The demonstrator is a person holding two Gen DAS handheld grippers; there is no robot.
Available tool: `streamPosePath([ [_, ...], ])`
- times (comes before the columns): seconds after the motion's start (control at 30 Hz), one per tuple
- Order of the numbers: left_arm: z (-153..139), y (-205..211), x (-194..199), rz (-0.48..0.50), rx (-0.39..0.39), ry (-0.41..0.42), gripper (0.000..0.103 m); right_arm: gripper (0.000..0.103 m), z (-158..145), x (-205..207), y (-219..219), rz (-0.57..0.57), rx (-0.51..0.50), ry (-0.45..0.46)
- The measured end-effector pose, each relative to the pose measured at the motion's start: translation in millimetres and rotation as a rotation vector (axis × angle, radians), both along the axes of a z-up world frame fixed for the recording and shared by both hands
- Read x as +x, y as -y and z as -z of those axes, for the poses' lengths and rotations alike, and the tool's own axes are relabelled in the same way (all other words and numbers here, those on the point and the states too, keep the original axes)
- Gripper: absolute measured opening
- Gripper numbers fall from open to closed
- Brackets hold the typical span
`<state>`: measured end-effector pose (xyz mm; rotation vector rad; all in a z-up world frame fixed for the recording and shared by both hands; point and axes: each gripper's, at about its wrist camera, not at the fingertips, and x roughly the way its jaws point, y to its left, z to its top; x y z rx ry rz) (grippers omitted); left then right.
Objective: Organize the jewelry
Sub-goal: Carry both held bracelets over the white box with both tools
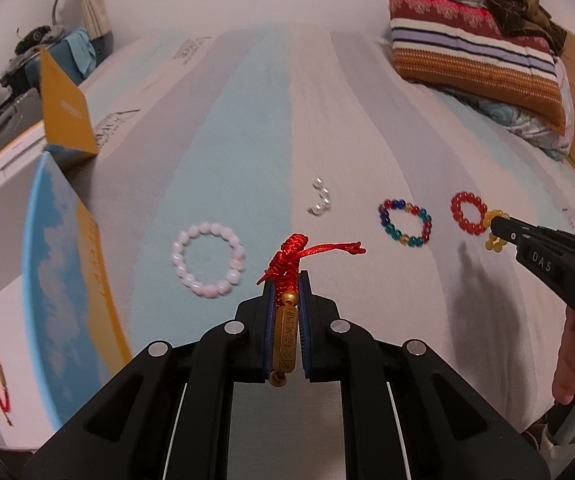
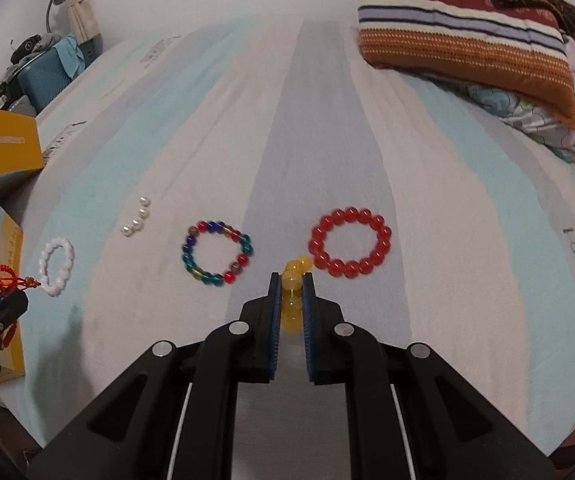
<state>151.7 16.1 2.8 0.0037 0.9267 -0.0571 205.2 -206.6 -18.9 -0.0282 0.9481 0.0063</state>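
Seen from the wrists: left gripper (image 1: pixel 286 300) pinched on a red cord bracelet (image 1: pixel 291 258) with gold charm, lifted above the striped bedsheet (image 1: pixel 247 120), probably for carrying off. Right gripper (image 2: pixel 292 288) clamped on a yellow bead bracelet (image 2: pixel 293 280), just beside the red bead bracelet (image 2: pixel 349 242). Left of that red ring, laid in a row: multicoloured bracelet (image 2: pixel 217 253), pearls (image 2: pixel 137 222), pink bracelet (image 2: pixel 58 266).

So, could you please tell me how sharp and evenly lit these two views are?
Left wrist view: strong fisheye bending, the box at the left edge smeared, a green glare spot at the right edge, a soft shadow under the right gripper. Right wrist view: even light, the red bracelet sharp, the multicoloured bracelet slightly blurred.
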Motion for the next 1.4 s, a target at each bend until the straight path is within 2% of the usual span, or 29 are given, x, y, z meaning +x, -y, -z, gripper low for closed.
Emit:
streamPosePath([
  [0.33, -43.4, -35.6, -9.1, -0.037, 0.001, 0.051, 0.010, 0.009, -35.3, -5.5, -49.7, -0.063, -0.012, 0.043],
  [0.63, -70.7, -87.8, -25.6, -0.108, 0.005, 0.081, 0.010, 0.009, -71.8, -17.2, -111.0, -0.139, -0.022, 0.103],
  [1.13, -87.3, -173.2, -66.6, -0.234, 0.017, 0.100, 0.010, 0.009, -107.6, -45.2, -232.5, -0.321, -0.002, 0.176],
  [1.4, -82.3, -225.8, -92.2, -0.326, 0.023, 0.084, 0.010, 0.009, -107.4, -71.1, -297.1, -0.453, 0.008, 0.188],
])
